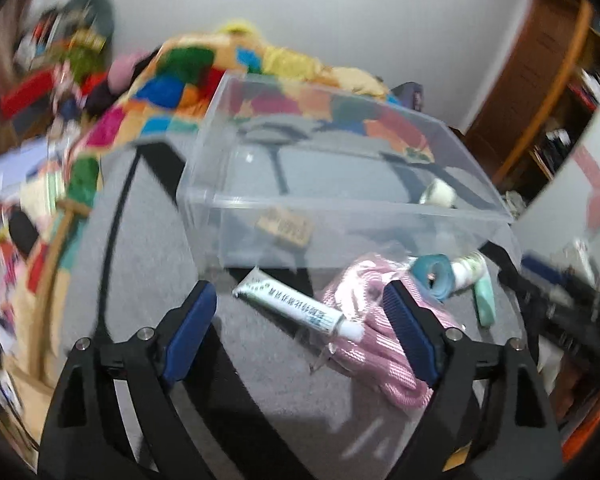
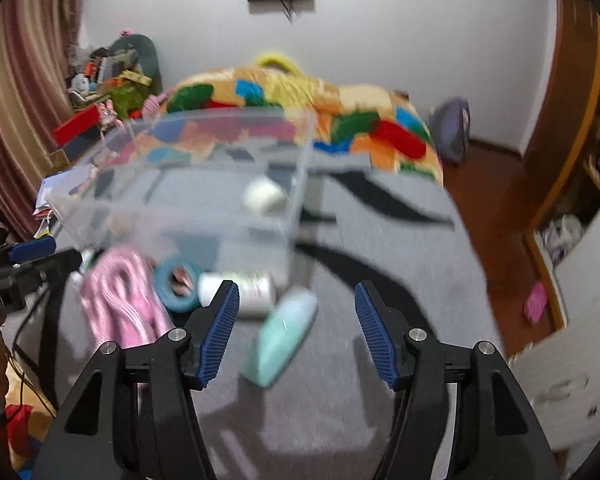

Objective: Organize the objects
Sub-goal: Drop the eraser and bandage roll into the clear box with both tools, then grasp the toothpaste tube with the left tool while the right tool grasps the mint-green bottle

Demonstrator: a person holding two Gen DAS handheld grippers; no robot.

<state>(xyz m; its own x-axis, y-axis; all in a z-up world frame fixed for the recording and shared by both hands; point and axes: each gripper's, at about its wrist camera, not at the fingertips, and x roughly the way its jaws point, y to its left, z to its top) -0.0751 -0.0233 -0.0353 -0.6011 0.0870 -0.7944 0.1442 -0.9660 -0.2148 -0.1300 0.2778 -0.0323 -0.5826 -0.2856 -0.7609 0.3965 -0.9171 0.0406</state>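
A clear plastic box (image 1: 340, 160) stands on a grey bed cover; a white roll (image 1: 438, 194) lies inside it. In front of the box lie a white tube with printed text (image 1: 296, 306), a pink coiled rope (image 1: 376, 320), a blue tape roll (image 1: 434, 274), a white bottle (image 1: 466, 272) and a mint-green tube (image 1: 484, 300). My left gripper (image 1: 300, 320) is open, with the white tube between its jaws. My right gripper (image 2: 296, 320) is open, with the mint-green tube (image 2: 284, 336) between its jaws; the bottle (image 2: 240, 290), tape (image 2: 176, 280) and rope (image 2: 120, 300) lie to its left, and the box (image 2: 204, 176) beyond.
A colourful patchwork quilt (image 2: 300, 104) is piled behind the box. Clutter and a curtain (image 2: 20, 100) fill the left side. A wooden cabinet (image 2: 572, 120) and floor lie to the right of the bed. The left gripper shows in the right wrist view (image 2: 32, 260).
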